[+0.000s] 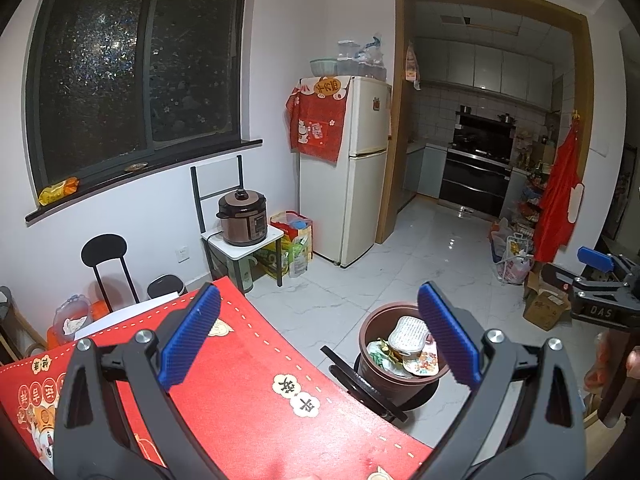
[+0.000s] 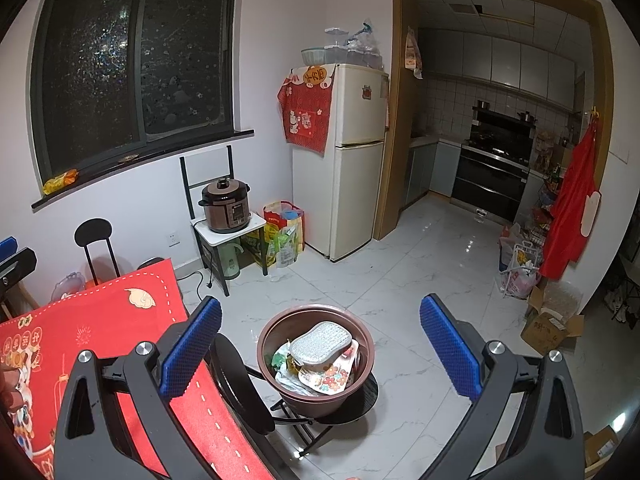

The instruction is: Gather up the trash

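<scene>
Right wrist view: brown trash bin [image 2: 316, 364] sits on a black folding stool [image 2: 352, 404] over white tile floor, holding a white scrub pad [image 2: 322, 342], floral wrapper [image 2: 330, 380] and crumpled packaging. Right gripper [image 2: 320, 354] hangs above the bin, jaws spread wide, nothing held. Left gripper [image 1: 320, 336], left of the bin over the red tablecloth [image 1: 256, 400], also gapes wide and empty. Beyond the bin: cream fridge [image 2: 352, 152], pressure cooker [image 2: 224, 204].

A brown bin [image 2: 316, 360] on a black stool holds wrappers and a white sponge [image 2: 320, 344].
</scene>
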